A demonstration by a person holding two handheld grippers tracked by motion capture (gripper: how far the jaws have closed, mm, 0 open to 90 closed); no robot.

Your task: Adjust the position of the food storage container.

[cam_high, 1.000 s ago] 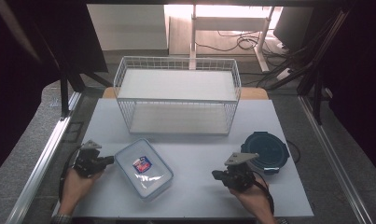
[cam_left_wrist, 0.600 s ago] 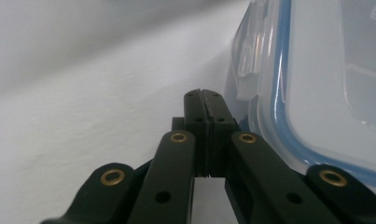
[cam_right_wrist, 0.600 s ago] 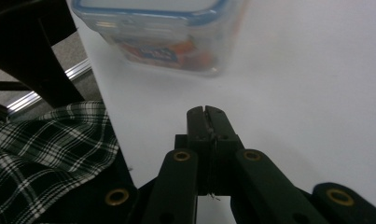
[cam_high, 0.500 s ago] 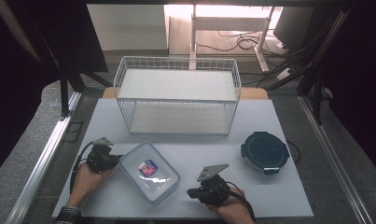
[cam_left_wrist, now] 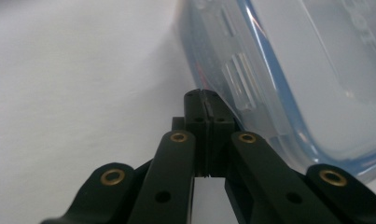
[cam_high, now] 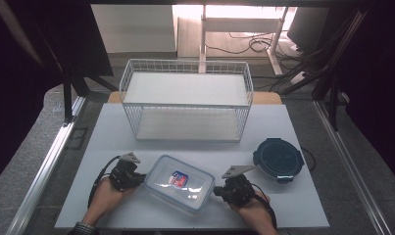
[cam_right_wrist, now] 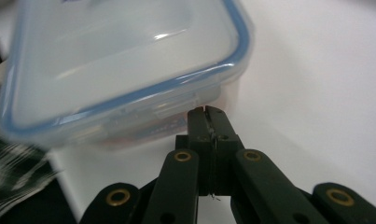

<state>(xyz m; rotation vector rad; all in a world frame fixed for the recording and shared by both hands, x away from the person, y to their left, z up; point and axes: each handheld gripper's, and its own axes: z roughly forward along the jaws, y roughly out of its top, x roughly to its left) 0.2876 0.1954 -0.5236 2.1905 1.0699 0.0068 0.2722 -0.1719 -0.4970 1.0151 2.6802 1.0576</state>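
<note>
The high view shows one clear container (cam_high: 179, 183) on the worktop (cam_high: 111, 127), one wire basket (cam_high: 185, 100), one dark round lid (cam_high: 278, 159). Left gripper (cam_left_wrist: 205, 95) and right gripper (cam_right_wrist: 205, 111), both closed and empty, touch the container's sides.

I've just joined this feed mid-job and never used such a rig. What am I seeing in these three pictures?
A person holds a two-fingered gripper in each hand. The high view looks down on a white table; the other two views ride on the grippers, looking along their black fingers.

On the table: a white wire basket, a round dark lidded container, and a clear rectangular container with a blue-rimmed lid.

The left gripper and right gripper are both shut, holding nothing, tips pressed against opposite ends of the clear container.
</note>
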